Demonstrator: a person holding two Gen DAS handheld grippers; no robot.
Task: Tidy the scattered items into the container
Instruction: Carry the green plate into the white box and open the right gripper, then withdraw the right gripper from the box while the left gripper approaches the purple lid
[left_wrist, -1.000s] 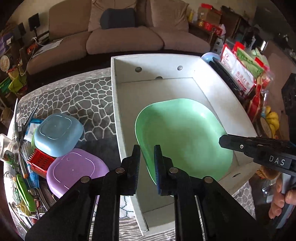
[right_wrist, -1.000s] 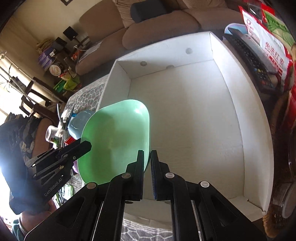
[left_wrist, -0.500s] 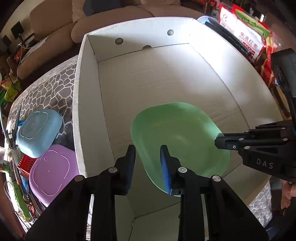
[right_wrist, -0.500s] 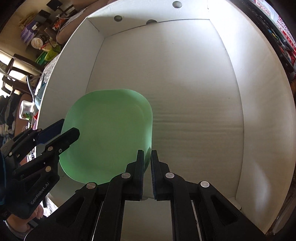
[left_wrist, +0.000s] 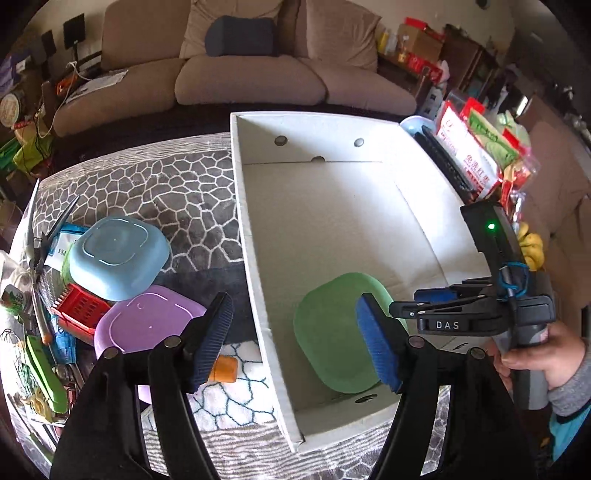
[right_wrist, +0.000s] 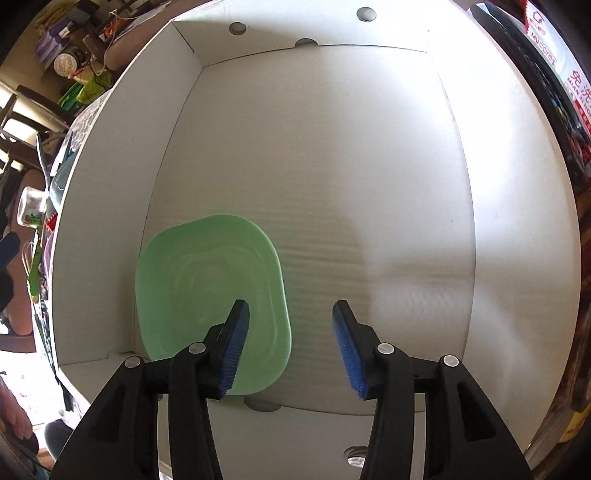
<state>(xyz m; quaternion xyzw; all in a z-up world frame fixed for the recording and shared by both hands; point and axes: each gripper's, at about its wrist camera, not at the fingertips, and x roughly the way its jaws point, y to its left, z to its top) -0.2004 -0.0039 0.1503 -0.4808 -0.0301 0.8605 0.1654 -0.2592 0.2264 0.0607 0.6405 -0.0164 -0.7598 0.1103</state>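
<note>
One green plate (left_wrist: 334, 332) lies in your white box (left_wrist: 255, 266); both grippers' jaws are spreading, empty. Blue plate (left_wrist: 118, 256), purple plate (left_wrist: 147, 321) and the left clutter remain.

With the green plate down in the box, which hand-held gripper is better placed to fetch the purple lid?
Left hand-held gripper: opening, empty, beside the purple lid. The right one is inside the white box.

Left wrist: high over the white cardboard box (left_wrist: 332, 229), facing the sofa (left_wrist: 251, 74).
Right wrist: close inside the box, angled steeply down.
Shared: box, green plate (right_wrist: 210, 295).
</note>
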